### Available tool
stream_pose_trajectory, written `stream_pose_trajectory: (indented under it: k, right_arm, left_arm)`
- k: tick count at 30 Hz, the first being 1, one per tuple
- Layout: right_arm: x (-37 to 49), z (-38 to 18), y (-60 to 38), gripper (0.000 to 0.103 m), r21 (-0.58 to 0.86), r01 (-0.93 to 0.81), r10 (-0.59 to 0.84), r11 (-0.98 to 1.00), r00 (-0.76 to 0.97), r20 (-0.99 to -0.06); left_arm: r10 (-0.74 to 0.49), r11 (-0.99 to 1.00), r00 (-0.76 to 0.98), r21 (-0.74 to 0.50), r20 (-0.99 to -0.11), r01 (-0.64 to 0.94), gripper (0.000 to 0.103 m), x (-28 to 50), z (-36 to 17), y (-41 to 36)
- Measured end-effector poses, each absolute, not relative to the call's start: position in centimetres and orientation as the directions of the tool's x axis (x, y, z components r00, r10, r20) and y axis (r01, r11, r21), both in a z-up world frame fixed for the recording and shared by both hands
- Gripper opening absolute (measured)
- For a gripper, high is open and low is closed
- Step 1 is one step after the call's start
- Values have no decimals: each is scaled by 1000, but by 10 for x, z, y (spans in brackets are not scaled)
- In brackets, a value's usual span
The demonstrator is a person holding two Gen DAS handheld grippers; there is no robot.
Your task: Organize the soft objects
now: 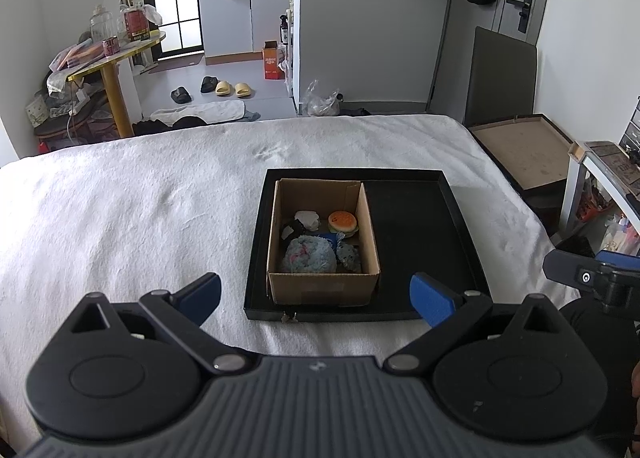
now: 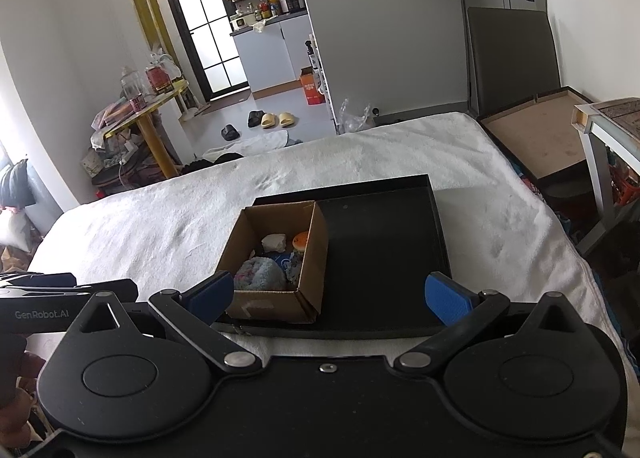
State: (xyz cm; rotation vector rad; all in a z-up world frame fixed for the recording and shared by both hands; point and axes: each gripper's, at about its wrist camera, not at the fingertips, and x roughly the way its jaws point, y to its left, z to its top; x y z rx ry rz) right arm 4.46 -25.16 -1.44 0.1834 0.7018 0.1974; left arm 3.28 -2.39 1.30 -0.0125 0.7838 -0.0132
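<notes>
I am holding the left gripper (image 1: 316, 298) low over the white blanket (image 1: 132, 217), its blue-padded fingers (image 1: 434, 300) spread wide with nothing between them. From its camera the cardboard box (image 1: 324, 290) is sitting dead ahead at twelve o'clock, just beyond the fingertips, in the left half of a black tray (image 1: 420, 242) that is lying flat on the blanket. Inside the box the soft things are crowding together: a fluffy blue ball (image 1: 310, 256) with pink flecks at the near wall, a burger toy (image 1: 343, 222) toward one o'clock of it, a white lump (image 1: 308, 219) at the far side around eleven o'clock, and a small grey-blue plush (image 1: 348, 254) just beside the ball at three o'clock. A dark item is lying between the white lump and the ball; I cannot tell what it is.

I am keeping the right gripper (image 2: 330, 298) level as well, its jaws likewise standing far apart and empty. From its camera the box (image 2: 276, 306) is lying at about eleven o'clock, near the left fingertip (image 2: 212, 296), while the tray's bare black floor (image 2: 384, 250) is filling the twelve and one o'clock stretch ahead.
</notes>
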Motion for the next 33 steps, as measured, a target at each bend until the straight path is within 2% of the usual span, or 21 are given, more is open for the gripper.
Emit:
stream_pose_trajectory:
  k: [33]
  right_arm:
    - [46,-8,-243,103,194,-117,215,974,749,-627]
  left_arm:
    - [-24,999,702,-32,-712,2,100,34,14,-15]
